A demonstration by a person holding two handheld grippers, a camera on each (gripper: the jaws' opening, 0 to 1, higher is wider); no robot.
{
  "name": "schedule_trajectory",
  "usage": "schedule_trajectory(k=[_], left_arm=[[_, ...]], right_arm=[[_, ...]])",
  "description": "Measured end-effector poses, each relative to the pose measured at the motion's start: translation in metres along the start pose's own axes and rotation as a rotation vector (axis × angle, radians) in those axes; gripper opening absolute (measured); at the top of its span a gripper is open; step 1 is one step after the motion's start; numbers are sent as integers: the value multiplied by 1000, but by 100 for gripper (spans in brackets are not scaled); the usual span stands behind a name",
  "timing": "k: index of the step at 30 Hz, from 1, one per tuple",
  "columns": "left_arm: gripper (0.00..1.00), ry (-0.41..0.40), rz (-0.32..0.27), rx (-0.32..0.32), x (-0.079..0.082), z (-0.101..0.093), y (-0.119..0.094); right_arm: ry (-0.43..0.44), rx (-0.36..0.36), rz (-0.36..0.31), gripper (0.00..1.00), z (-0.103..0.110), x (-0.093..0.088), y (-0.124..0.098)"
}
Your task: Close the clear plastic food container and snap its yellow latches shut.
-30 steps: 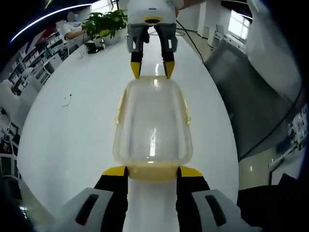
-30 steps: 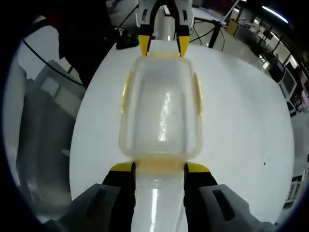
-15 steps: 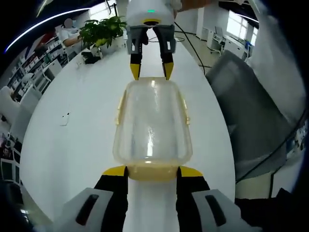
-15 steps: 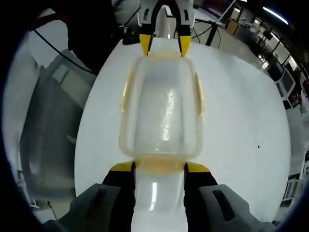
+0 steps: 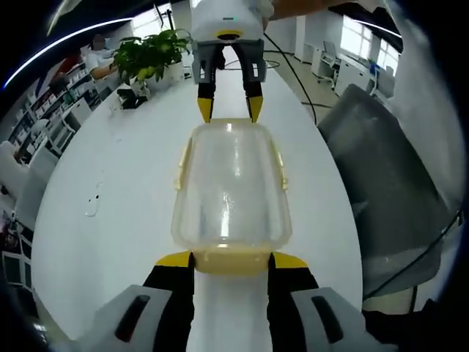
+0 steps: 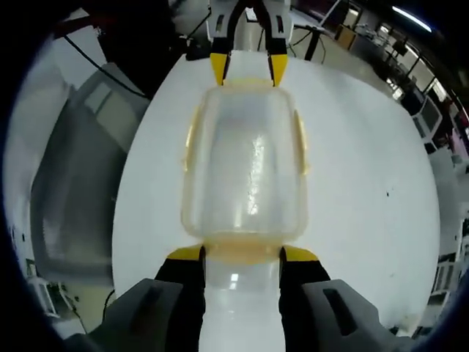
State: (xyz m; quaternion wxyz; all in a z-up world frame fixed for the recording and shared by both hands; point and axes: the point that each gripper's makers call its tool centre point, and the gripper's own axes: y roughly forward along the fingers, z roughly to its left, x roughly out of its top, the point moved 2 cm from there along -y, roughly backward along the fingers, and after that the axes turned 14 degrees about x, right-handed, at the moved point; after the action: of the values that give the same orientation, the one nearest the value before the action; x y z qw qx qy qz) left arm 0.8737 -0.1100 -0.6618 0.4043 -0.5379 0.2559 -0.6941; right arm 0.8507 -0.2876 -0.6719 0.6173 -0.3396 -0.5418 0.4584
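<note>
The clear plastic container (image 5: 231, 191) lies lengthwise between both grippers over the white table (image 5: 110, 147), its lid on top. Pale yellow side latches (image 5: 281, 165) sit along its long edges. In the left gripper view, my left gripper (image 5: 231, 260) has its yellow-tipped jaws against both sides of the near end latch. My right gripper (image 5: 229, 110) holds the far end the same way. In the right gripper view the container (image 6: 245, 169) runs away from my right gripper (image 6: 242, 254), which clasps the near yellow end. The left gripper (image 6: 248, 70) clasps the far end.
A potted plant (image 5: 150, 51) stands at the far end of the table, with a person seated behind it. A grey chair (image 5: 388, 176) stands off the table's right edge, and the chair (image 6: 73, 183) is on the left in the right gripper view. A small white item (image 5: 91, 207) lies on the table.
The container keeps its place between both grippers while the table, plant and chair have swung round behind it. Both grips look the same.
</note>
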Motion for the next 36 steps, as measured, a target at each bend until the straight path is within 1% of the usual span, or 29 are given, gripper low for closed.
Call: schedule_trajectory(k=[5, 7, 10, 12, 18, 29, 36], left_arm=[[33, 6, -5, -6, 11, -2, 11], [33, 7, -11, -9, 17, -5, 15], [33, 11, -16, -14, 23, -5, 18], [33, 17, -20, -15, 27, -5, 21], [32, 28, -34, -20, 40, -6, 31], [33, 33, -40, -21, 53, -9, 56], [33, 40, -34, -39, 55, -9, 66]], right_arm=[[6, 5, -3, 35, 3, -14, -4], [8, 7, -2, 35, 5, -20, -5], [13, 6, -4, 35, 7, -27, -7], [17, 3, -4, 35, 4, -36, -10], [27, 3, -1, 35, 5, -49, -11], [40, 5, 25, 35, 2, -75, -10], [52, 19, 33, 36, 1, -84, -8]])
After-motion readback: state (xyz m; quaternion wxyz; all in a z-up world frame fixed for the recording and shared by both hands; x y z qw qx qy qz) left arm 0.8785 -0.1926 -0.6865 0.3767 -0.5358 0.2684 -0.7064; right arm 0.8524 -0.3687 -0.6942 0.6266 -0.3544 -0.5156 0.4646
